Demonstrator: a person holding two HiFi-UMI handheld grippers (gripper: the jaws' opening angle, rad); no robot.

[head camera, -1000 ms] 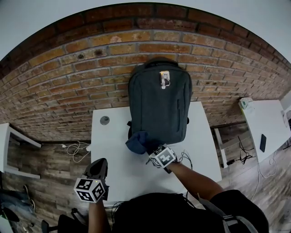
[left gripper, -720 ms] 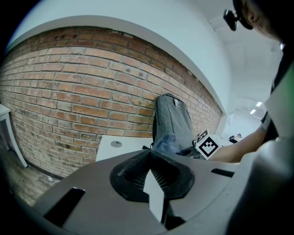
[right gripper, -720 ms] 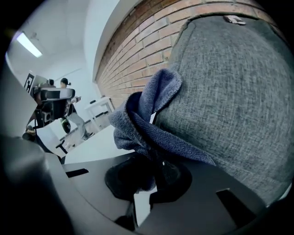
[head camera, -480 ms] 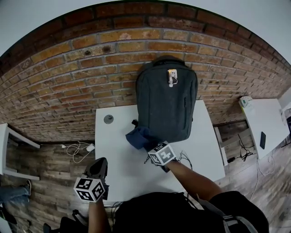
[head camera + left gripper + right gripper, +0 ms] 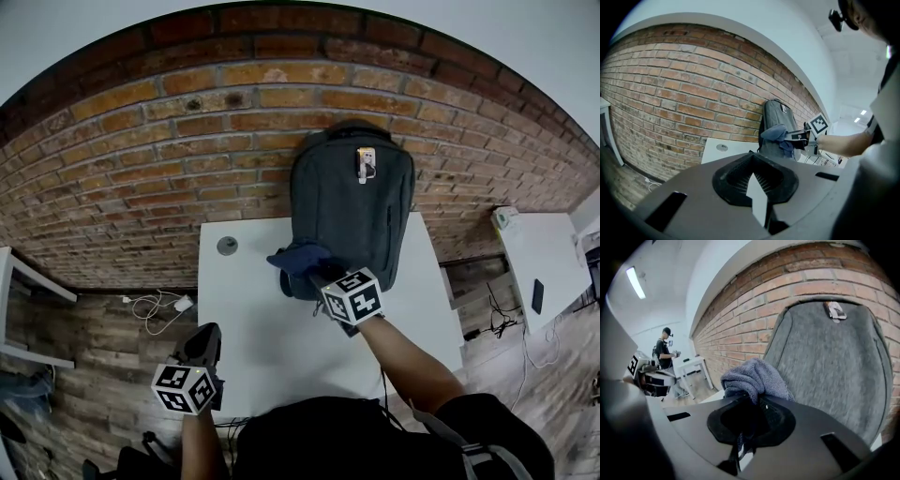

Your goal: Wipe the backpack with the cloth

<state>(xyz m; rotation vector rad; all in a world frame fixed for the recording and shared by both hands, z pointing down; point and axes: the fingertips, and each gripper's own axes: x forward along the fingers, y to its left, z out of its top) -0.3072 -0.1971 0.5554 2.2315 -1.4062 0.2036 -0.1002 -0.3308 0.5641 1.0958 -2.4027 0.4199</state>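
Note:
A dark grey backpack (image 5: 354, 206) stands upright on the white table (image 5: 244, 309), leaning against the brick wall; it also fills the right gripper view (image 5: 834, 366) and shows far off in the left gripper view (image 5: 776, 117). My right gripper (image 5: 323, 277) is shut on a bunched blue cloth (image 5: 298, 260) (image 5: 752, 378), which presses on the backpack's lower left front. The left gripper (image 5: 200, 349) hangs off the table's near left corner, jaws closed with nothing in them (image 5: 757, 187).
A small round grey disc (image 5: 227, 246) lies at the table's back left. Cables (image 5: 155, 305) trail on the wooden floor to the left. A second white table (image 5: 544, 272) stands to the right. In the right gripper view a person (image 5: 663, 350) stands far off.
My right gripper has carried the cloth up and rightwards, from the backpack's bottom left corner onto its lower front. The left gripper stayed where it was.

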